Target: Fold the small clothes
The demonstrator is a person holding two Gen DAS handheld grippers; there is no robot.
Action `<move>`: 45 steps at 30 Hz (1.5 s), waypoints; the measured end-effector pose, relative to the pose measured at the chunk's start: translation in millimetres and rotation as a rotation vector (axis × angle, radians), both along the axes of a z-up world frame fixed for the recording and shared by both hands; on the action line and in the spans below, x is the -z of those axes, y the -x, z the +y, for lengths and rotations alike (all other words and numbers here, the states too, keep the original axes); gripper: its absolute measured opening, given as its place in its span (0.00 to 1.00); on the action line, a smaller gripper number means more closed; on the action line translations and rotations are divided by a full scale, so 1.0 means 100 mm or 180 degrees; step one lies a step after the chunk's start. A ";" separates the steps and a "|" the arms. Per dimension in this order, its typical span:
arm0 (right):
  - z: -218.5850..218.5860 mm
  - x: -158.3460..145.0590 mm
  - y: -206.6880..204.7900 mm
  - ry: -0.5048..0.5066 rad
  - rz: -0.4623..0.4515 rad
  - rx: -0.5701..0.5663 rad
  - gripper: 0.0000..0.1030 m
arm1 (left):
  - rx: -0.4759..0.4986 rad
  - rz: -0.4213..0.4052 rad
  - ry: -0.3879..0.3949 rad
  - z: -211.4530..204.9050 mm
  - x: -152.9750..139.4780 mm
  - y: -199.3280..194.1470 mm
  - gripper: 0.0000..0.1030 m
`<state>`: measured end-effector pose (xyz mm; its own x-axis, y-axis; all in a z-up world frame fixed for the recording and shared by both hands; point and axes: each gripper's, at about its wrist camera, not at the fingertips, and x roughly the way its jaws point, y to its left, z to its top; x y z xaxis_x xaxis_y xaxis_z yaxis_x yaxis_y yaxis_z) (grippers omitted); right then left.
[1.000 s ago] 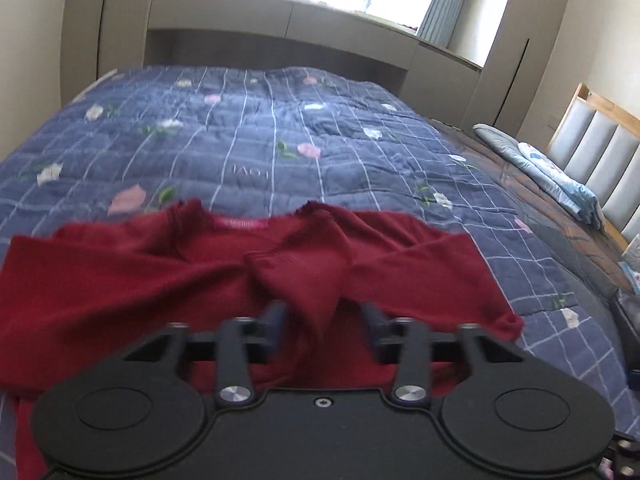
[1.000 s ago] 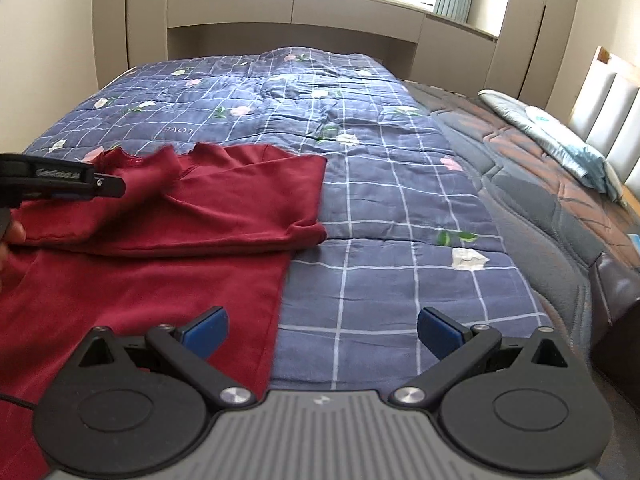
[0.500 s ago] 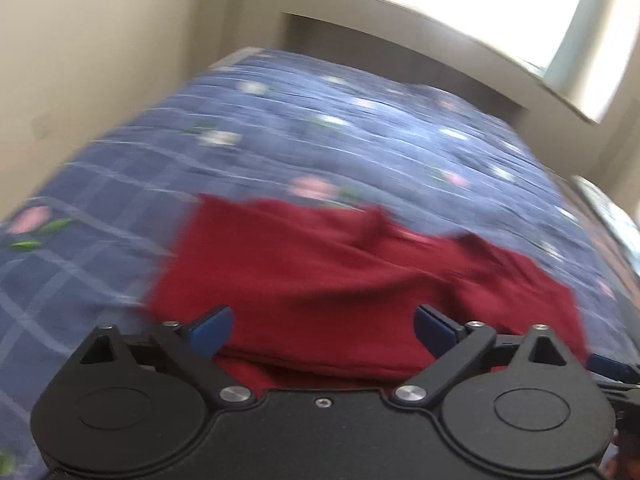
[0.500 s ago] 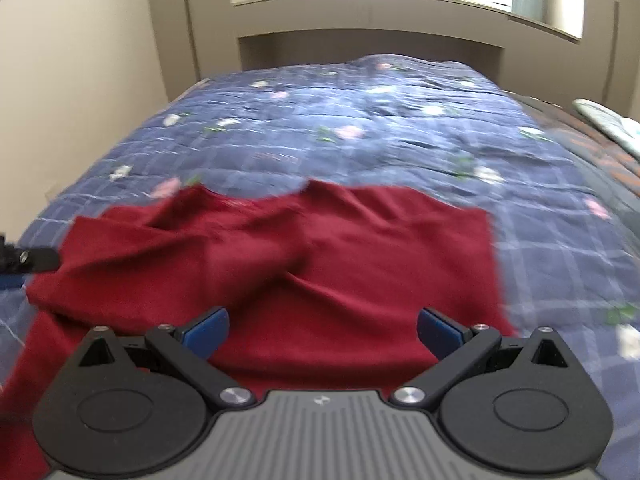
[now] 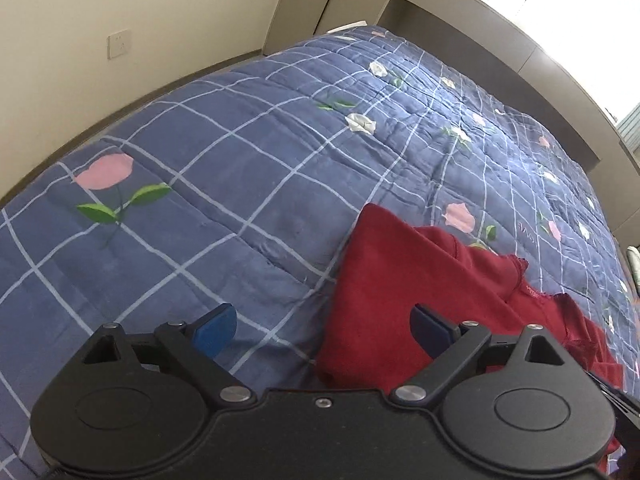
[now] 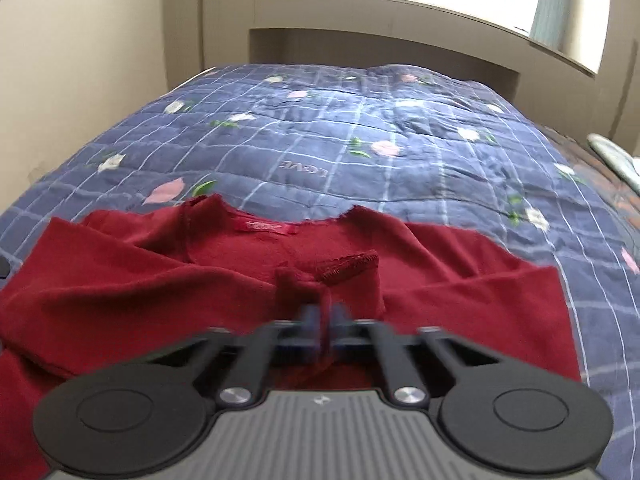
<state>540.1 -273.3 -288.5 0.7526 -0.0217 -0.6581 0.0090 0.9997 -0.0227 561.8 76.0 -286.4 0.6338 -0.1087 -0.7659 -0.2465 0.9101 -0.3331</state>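
Observation:
A small dark red sweater [image 6: 224,292] lies spread on a blue floral quilt [image 6: 360,148], its sleeves folded across the body and its neck label facing up. My right gripper [image 6: 323,320] is shut on a sleeve cuff [image 6: 348,266] at the sweater's middle. My left gripper [image 5: 320,330] is open and empty at the sweater's left folded edge [image 5: 384,304], one blue pad over the quilt [image 5: 240,168] and the other over the red fabric.
The quilt covers a bed that runs to a window ledge [image 6: 400,20]. A beige wall [image 5: 120,8] with a socket lies along the left side. A pillow edge [image 6: 612,152] shows at the far right.
My left gripper let go of the sleeve, opened and swung left to the sweater's edge. My right gripper moved in over the sweater and shut on the cuff.

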 end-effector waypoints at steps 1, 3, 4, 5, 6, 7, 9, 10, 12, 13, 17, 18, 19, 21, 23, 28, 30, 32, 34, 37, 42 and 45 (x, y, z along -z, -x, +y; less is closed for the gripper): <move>-0.05 -0.03 0.05 -0.0060 -0.0047 0.0070 0.03 | 0.0006 -0.0004 0.0008 0.00 0.00 0.00 0.91; -0.15 -0.08 0.16 -0.0137 -0.0097 0.0193 0.03 | 0.0057 -0.0016 0.0053 -0.01 -0.01 0.01 0.91; -0.19 -0.09 0.21 -0.0166 -0.0101 0.0234 0.03 | 0.0087 -0.0033 0.0053 -0.01 -0.01 0.01 0.91; -0.24 -0.10 0.24 -0.0203 -0.0067 0.0264 0.03 | 0.0113 -0.0032 0.0048 -0.01 -0.01 0.01 0.91; -0.28 -0.08 0.25 -0.0235 -0.0011 0.0275 0.04 | 0.0128 -0.0010 0.0052 -0.01 -0.01 0.01 0.91; -0.30 -0.07 0.26 -0.0234 0.0037 0.0302 0.10 | 0.0122 -0.0003 0.0070 0.00 -0.01 0.01 0.91; -0.37 -0.05 0.29 -0.0312 0.0083 0.0343 0.28 | 0.0173 -0.0072 0.0173 0.03 -0.01 0.03 0.91; -0.40 -0.04 0.30 -0.0389 0.0094 0.0375 0.40 | 0.0216 -0.0089 0.0200 0.05 0.00 0.04 0.91; -0.50 -0.05 0.35 -0.0552 0.0070 0.0412 0.57 | 0.0284 -0.0057 0.0242 0.07 0.05 0.02 0.91; -0.55 -0.05 0.35 -0.0649 0.0057 0.0424 0.62 | 0.0294 -0.0028 0.0274 0.08 0.07 0.00 0.89; -0.64 -0.09 0.30 -0.0831 -0.0003 0.0434 0.78 | 0.0310 0.0183 0.0441 0.12 0.16 -0.13 0.65; -0.63 -0.08 0.26 -0.0833 0.0023 0.0426 0.79 | 0.0341 0.0179 0.0500 0.12 0.15 -0.16 0.57; -0.61 -0.07 0.22 -0.0818 0.0065 0.0447 0.77 | 0.0380 0.0195 0.0549 0.11 0.15 -0.18 0.39; -0.60 -0.04 0.17 -0.0854 0.0097 0.0506 0.54 | 0.0454 0.0301 0.0574 0.05 0.14 -0.24 0.13; -0.56 0.00 0.13 -0.0742 0.0199 0.0574 0.22 | 0.0462 0.0238 0.0409 -0.02 0.07 -0.25 0.05; -0.42 0.00 0.20 -0.0720 0.0136 0.0485 0.14 | 0.0419 -0.0173 0.0022 -0.15 -0.23 -0.13 0.04; -0.37 0.00 0.20 -0.0742 0.0113 0.0390 0.14 | 0.0362 -0.0267 -0.0098 -0.13 -0.28 -0.10 0.04; -0.34 0.03 0.18 -0.0746 0.0141 0.0347 0.14 | 0.0276 -0.0234 -0.0070 -0.07 -0.23 -0.14 0.04; -0.36 0.07 0.17 -0.0692 0.0156 0.0353 0.15 | 0.0223 -0.0164 -0.0060 -0.04 -0.14 -0.19 0.04; -0.50 0.08 0.23 -0.0823 0.0171 0.0360 0.26 | 0.0203 -0.0074 -0.0059 -0.04 -0.03 -0.21 0.05; -0.79 -0.07 0.53 -0.0611 0.0036 0.0171 0.66 | 0.0160 -0.0066 -0.0095 -0.06 -0.06 -0.13 0.41; -1.01 -0.17 0.74 -0.0243 0.0020 0.0117 0.84 | 0.0128 -0.0130 -0.0257 -0.15 -0.16 -0.04 0.71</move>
